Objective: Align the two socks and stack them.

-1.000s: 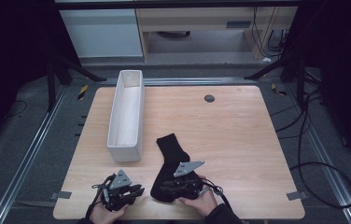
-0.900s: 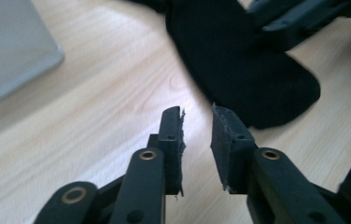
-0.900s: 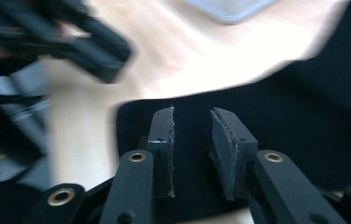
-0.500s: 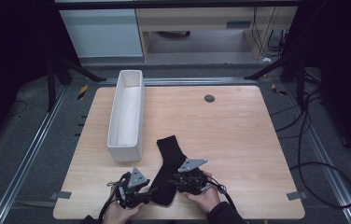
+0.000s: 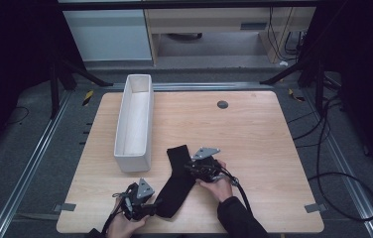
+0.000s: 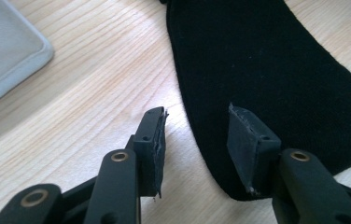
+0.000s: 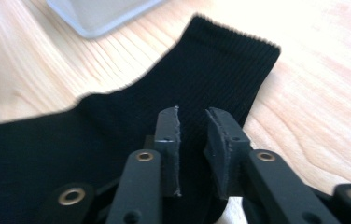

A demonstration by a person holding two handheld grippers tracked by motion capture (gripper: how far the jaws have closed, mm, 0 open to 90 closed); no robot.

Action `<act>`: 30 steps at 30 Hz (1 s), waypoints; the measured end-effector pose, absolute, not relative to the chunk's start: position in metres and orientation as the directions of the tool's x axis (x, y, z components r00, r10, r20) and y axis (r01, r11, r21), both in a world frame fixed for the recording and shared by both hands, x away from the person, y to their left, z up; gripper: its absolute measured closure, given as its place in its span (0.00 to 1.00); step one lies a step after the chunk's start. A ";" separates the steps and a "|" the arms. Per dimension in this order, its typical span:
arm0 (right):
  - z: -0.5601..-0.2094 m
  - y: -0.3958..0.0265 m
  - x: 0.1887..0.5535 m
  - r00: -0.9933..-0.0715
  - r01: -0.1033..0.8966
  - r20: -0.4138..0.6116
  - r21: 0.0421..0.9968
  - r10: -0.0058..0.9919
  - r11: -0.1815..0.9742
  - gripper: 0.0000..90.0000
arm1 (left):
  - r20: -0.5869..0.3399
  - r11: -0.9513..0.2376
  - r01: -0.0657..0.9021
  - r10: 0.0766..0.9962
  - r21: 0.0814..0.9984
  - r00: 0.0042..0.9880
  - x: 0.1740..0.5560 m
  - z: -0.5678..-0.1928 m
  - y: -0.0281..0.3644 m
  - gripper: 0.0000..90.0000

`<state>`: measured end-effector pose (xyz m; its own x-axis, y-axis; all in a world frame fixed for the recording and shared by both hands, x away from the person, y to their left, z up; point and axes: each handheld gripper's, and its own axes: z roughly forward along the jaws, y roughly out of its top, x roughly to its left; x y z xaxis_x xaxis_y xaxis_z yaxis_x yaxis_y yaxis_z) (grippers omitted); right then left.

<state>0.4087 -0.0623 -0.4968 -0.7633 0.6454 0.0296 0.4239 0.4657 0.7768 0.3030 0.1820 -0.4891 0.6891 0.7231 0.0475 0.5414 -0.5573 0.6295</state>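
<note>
**A:** Where is the black sock (image 5: 177,181)?

**B:** Flat on the wooden table (image 5: 254,134), near its front edge, just beside the white tray (image 5: 136,121).

**A:** And the claws?

**B:** The left gripper (image 6: 197,135) straddles the sock's toe edge, jaws spread apart. The right gripper (image 7: 192,128) hovers over the cuff end, jaws narrowed after closing, a gap between them, nothing pinched.

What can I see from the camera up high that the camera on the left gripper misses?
The high view takes in the whole table, the long white bin, both hands, and the right gripper over the black sock. The left gripper view gives a close look at the left gripper, its jaws apart astride the sock's toe edge. Both show the sock, wood tabletop and bin.
</note>
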 end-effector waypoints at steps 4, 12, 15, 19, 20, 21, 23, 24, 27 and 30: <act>-0.504 -0.061 0.412 -0.764 0.412 -0.001 0.768 0.645 0.490 0.88 | 0.059 -0.560 0.539 0.726 0.629 0.685 0.305 -0.489 0.184 0.62; -0.503 -0.074 0.394 -0.726 0.457 -0.001 0.747 0.688 0.483 0.89 | 0.084 -0.557 0.536 0.739 0.634 0.668 0.314 -0.489 0.185 0.64; -0.502 -0.080 0.390 -0.721 0.477 0.028 0.745 0.692 0.467 0.85 | 0.061 -0.537 0.535 0.741 0.652 0.669 0.314 -0.487 0.188 0.64; -0.495 -0.084 0.394 -0.715 0.472 0.050 0.771 0.697 0.428 0.79 | 0.032 -0.506 0.508 0.729 0.697 0.683 0.308 -0.479 0.194 0.61; -0.492 -0.085 0.397 -0.712 0.468 0.051 0.778 0.700 0.420 0.78 | 0.025 -0.502 0.504 0.726 0.703 0.688 0.307 -0.478 0.196 0.61; -0.488 -0.086 0.400 -0.707 0.463 0.052 0.788 0.706 0.406 0.76 | 0.016 -0.499 0.509 0.725 0.702 0.689 0.306 -0.478 0.198 0.61; -0.481 -0.089 0.408 -0.693 0.453 0.047 0.805 0.719 0.384 0.72 | 0.006 -0.500 0.511 0.719 0.700 0.695 0.305 -0.479 0.201 0.60; -0.476 -0.090 0.415 -0.682 0.452 0.051 0.813 0.730 0.366 0.68 | 0.003 -0.499 0.513 0.719 0.698 0.695 0.304 -0.479 0.202 0.59; -0.471 -0.092 0.430 -0.660 0.457 0.055 0.821 0.749 0.342 0.64 | 0.000 -0.503 0.512 0.714 0.696 0.700 0.302 -0.479 0.205 0.59; -0.473 -0.090 0.443 -0.639 0.479 0.063 0.813 0.767 0.332 0.61 | -0.005 -0.509 0.511 0.705 0.693 0.709 0.300 -0.480 0.207 0.57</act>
